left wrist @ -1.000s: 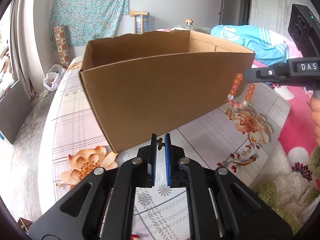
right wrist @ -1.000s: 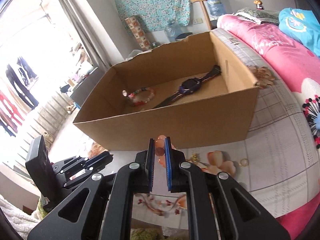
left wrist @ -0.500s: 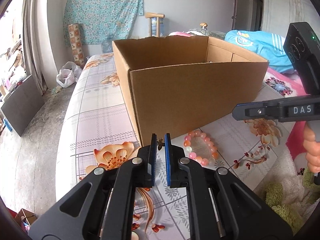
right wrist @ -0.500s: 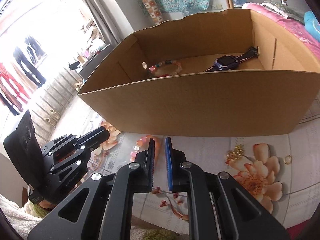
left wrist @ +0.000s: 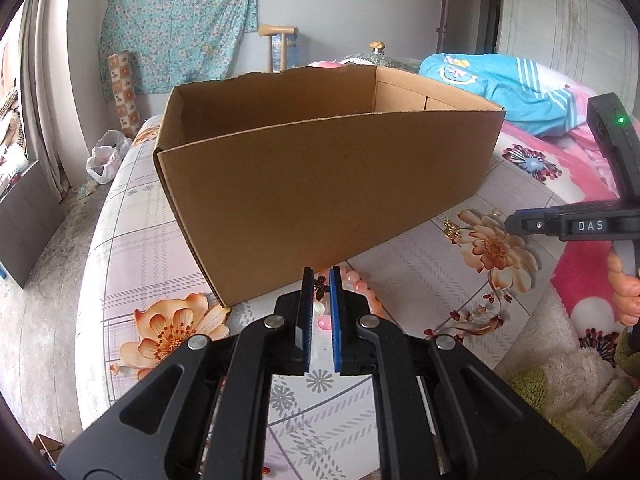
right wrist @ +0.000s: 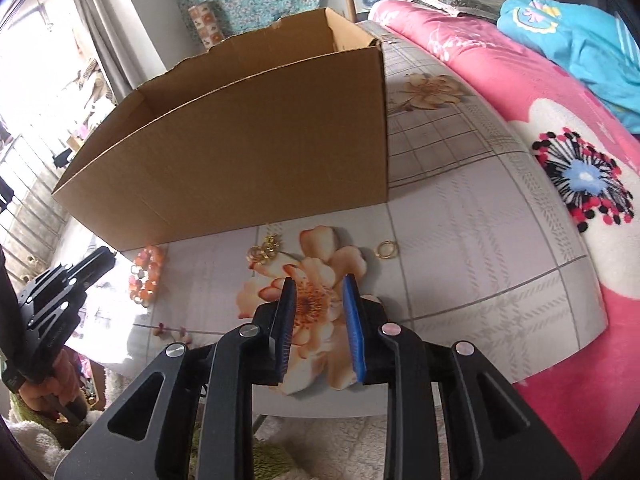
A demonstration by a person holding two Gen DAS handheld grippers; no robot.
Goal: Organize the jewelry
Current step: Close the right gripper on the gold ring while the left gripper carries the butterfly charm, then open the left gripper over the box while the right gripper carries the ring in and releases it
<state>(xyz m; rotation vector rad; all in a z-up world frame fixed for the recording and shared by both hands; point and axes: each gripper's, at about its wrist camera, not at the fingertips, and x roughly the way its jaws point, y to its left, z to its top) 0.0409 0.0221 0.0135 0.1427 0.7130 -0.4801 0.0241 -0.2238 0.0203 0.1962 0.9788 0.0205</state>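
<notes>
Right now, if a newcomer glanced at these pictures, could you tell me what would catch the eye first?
The big cardboard box dominates, standing open-topped on the flowered sheet. In front of it lie an orange bead bracelet, a gold cluster and a gold ring. The left gripper pinches a small butterfly charm, while the right gripper, jaws just opening and empty, hovers over a printed flower.

cardboard box (left wrist: 328, 200): matt brown corrugated card, top edge torn rough along the far wall
bedsheet (right wrist: 480, 240): smooth printed cloth, faint sheen
bead bracelet (right wrist: 146, 276): glossy orange beads, by the box's near left corner
gold ring (right wrist: 386, 249): shiny metal
left gripper (left wrist: 320, 284): matt black plastic, ribbed pads, bright metal pins
pink blanket (right wrist: 460, 56): soft fleecy cloth
white rug (left wrist: 568, 360): shaggy pile
</notes>
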